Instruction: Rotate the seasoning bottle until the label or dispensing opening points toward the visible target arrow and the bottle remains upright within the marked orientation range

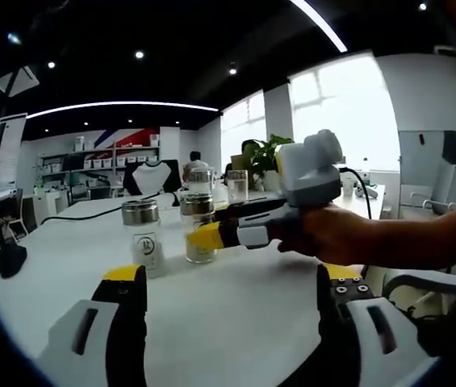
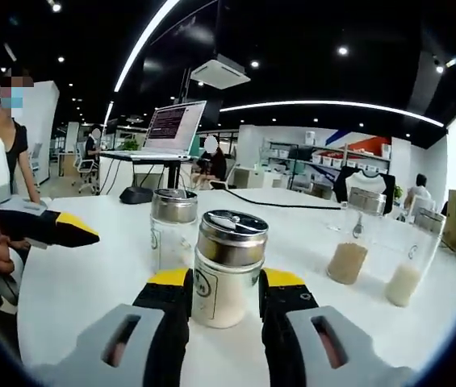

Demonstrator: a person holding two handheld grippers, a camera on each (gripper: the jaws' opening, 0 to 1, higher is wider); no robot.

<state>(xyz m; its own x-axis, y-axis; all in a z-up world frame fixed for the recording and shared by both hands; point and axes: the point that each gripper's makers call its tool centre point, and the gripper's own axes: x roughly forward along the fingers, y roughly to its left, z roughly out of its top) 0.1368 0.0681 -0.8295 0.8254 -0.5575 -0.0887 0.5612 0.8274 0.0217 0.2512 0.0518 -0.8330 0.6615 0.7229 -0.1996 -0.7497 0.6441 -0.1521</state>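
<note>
Left gripper view: the left claw (image 1: 228, 294) rises from the bottom with its jaws wide apart and nothing between them, hovering over the bare white desk (image 1: 236, 322). Ahead and a little left stand 2 bottles close together. The nearer-left one is the spare bottle (image 1: 144, 238), with a steel cap and a label facing this camera. Just to its right is the seasoning bottle (image 1: 198, 228), upright, its long axis vertical. The right claw (image 1: 211, 235) comes in from the right, held by a hand (image 1: 328, 234), and its yellow tip sits against the seasoning bottle's side. A glass (image 1: 237, 185) stands farther back.

Right gripper view: the seasoning bottle (image 2: 228, 268) stands upright directly between the right claw's (image 2: 226, 300) 2 yellow-tipped jaws, which bracket its lower body on both sides. Whether the pads press the glass or only flank it I cannot tell. Its perforated steel cap shows a small flap on top, and part of a label shows on its left face. The spare bottle (image 2: 173, 228) is just behind and left. 2 more bottles (image 2: 355, 234) stand well apart at the right. The left claw (image 2: 70, 230) pokes in from the left, off the bottle.

No target arrow is visible. Judging by this, the right claw is the nearer one and would turn the bottle about its vertical axis.
</note>
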